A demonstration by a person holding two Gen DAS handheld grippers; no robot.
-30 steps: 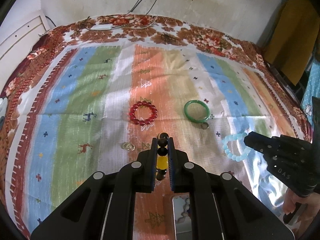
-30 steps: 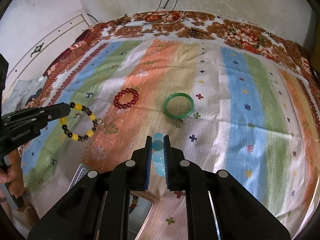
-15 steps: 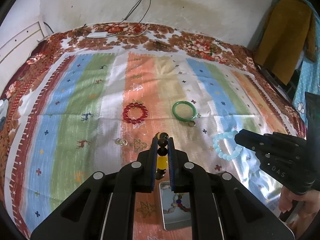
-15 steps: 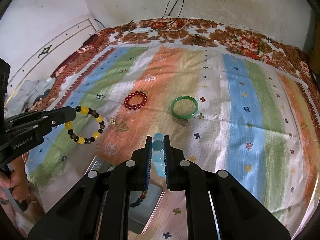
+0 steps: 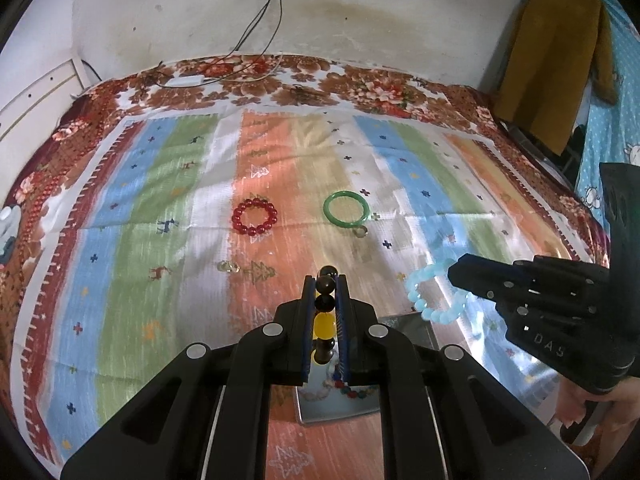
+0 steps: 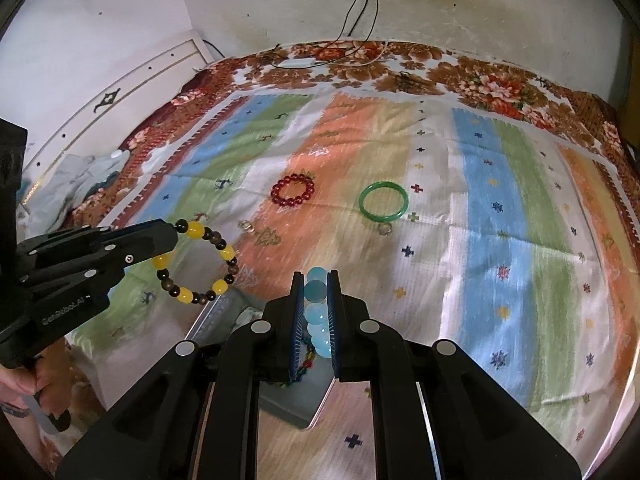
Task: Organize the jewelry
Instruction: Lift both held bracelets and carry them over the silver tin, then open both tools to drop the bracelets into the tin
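Note:
My left gripper (image 5: 325, 282) is shut on a yellow and dark bead bracelet (image 5: 324, 326); the bracelet also hangs from it in the right wrist view (image 6: 196, 264). My right gripper (image 6: 315, 278) is shut on a pale blue bead bracelet (image 6: 316, 320), which also shows in the left wrist view (image 5: 434, 294). Both are held above a metal box (image 5: 340, 404) near the front of the striped cloth; the box also shows in the right wrist view (image 6: 296, 400), with beaded pieces inside. A red bead bracelet (image 5: 255, 217) and a green bangle (image 5: 346, 208) lie further back.
A small metal ring (image 5: 361, 232) lies by the bangle and a small clear piece (image 5: 228, 267) lies left of centre. The striped cloth (image 5: 160, 240) covers a floral bedspread. Cables run along the far wall. Clothes hang at the right.
Both grippers have pulled back and up with their bracelets. The metal box has come into fuller view under them.

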